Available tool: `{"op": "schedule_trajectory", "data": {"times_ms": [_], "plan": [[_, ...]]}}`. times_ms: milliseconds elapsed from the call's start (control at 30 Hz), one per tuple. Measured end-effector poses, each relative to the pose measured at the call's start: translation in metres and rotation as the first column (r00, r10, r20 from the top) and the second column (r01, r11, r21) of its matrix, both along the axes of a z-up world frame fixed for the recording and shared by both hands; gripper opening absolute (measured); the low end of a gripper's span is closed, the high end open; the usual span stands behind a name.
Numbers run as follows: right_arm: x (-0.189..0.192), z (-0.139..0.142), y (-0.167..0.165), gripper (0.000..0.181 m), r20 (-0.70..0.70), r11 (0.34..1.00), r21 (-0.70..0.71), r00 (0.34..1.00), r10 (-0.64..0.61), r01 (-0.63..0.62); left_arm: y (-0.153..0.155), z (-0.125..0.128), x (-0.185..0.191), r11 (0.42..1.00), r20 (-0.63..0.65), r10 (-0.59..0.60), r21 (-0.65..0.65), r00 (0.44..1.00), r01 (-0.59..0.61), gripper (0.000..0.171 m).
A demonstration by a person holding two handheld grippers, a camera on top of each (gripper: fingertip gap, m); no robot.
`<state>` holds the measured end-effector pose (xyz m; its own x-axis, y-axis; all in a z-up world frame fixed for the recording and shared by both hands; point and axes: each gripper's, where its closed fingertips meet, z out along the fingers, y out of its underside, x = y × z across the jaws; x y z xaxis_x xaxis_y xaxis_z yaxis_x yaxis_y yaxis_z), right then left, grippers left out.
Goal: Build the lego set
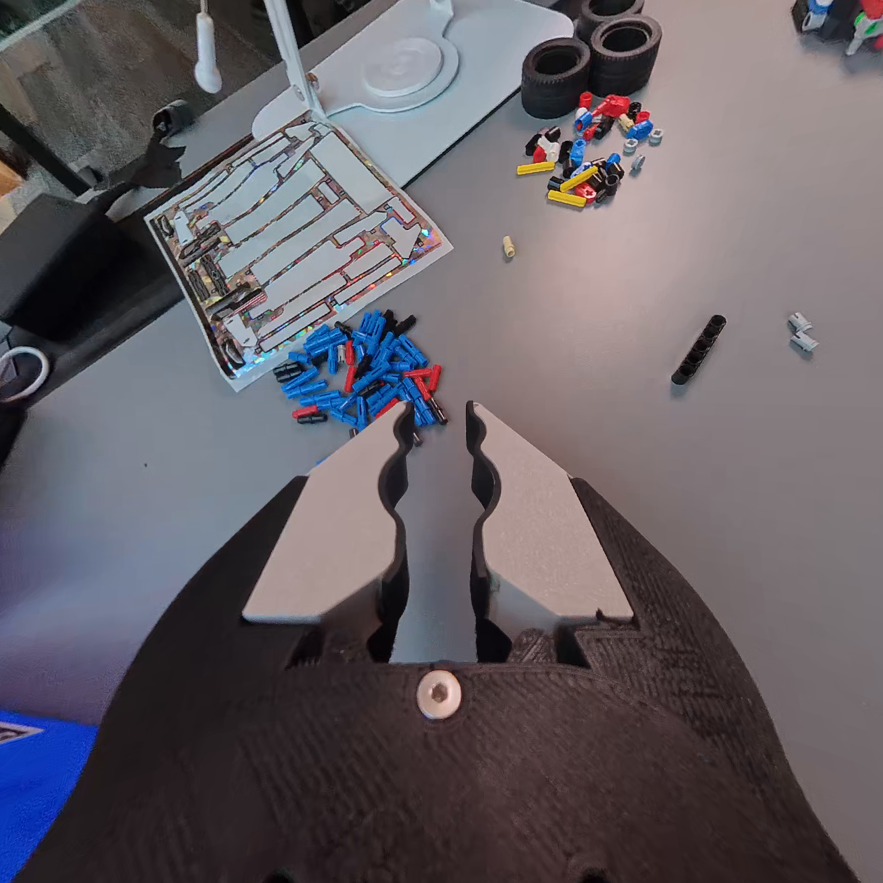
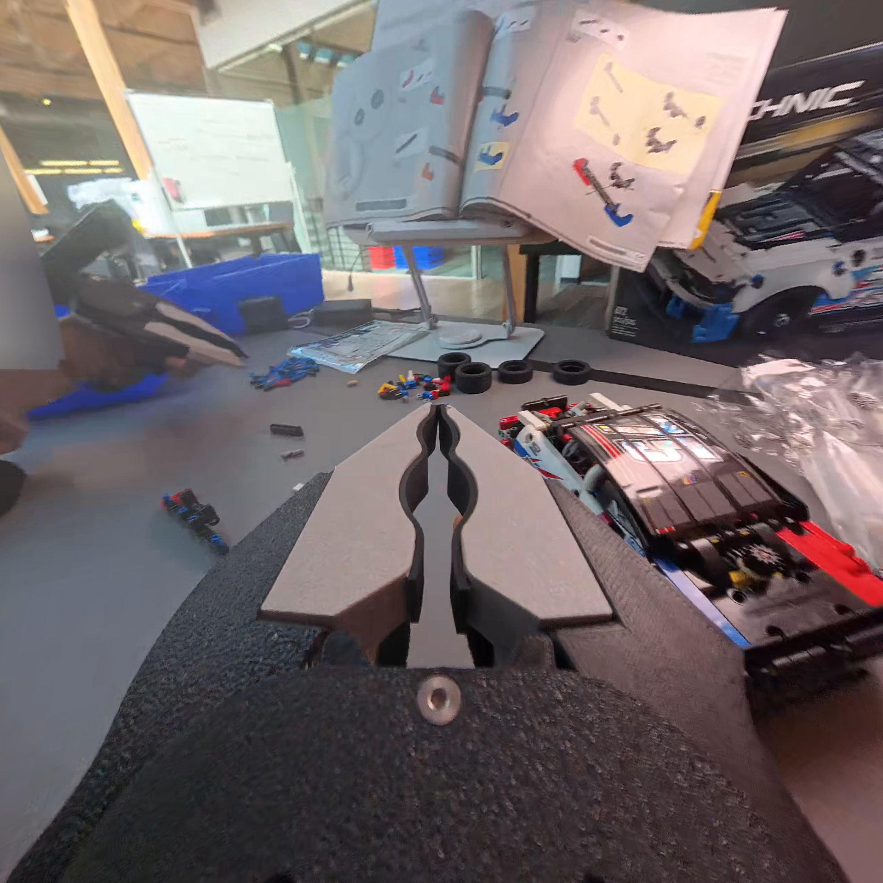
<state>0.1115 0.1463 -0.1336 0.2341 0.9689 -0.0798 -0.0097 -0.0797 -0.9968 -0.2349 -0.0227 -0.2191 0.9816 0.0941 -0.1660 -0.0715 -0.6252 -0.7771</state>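
1. The left gripper (image 1: pixel 437 406), jaws apart and empty, is hovering over the worktop (image 1: pixel 597 430); the pile of blue, red and black pins (image 1: pixel 368 368) is lying just ahead-left of its tips.
2. Judged step: picking one pin. It should be lowering over an outlying pin and closing across its length.
3. The right gripper (image 2: pixel 438 407), jaws together and apparently empty, is waiting; the car model (image 2: pixel 669 482) is sitting just to its right.
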Motion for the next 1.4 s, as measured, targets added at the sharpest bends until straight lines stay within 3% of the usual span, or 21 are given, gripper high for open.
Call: {"op": "schedule_trajectory", "data": {"times_ms": [33,167,367,767,1067,1400], "plan": [[0.005,0.001,0.007,0.0,-0.029,0.999,0.009,0.998,-0.048,0.048,-0.004,-0.001,0.001,0.999,0.016,0.031,0.029,0.999,-0.031,0.021],[0.005,-0.001,0.017,0.03,0.017,0.983,0.147,0.993,-0.117,0.113,-0.016,-0.001,0.004,0.985,0.058,0.116,0.125,0.992,-0.123,0.023],[-0.017,-0.023,-0.004,0.047,0.123,0.978,0.207,0.991,-0.05,0.024,-0.016,0.0,0.0,0.973,0.053,0.152,0.168,0.987,-0.159,0.028],[-0.022,-0.035,-0.024,0.04,0.199,0.971,0.228,0.98,0.019,-0.066,-0.017,-0.017,-0.002,0.981,0.063,0.162,0.1,0.985,-0.168,0.022],[-0.021,-0.039,-0.021,0.034,0.214,0.972,0.228,0.977,0.012,-0.062,-0.019,-0.028,0.004,0.992,0.115,0.114,0.038,0.987,-0.119,0.019],[-0.022,-0.044,-0.018,0.031,0.234,0.975,0.214,0.972,0.013,-0.064,-0.004,-0.034,-0.015,0.989,0.108,0.144,-0.036,0.984,-0.141,0.014]]}}
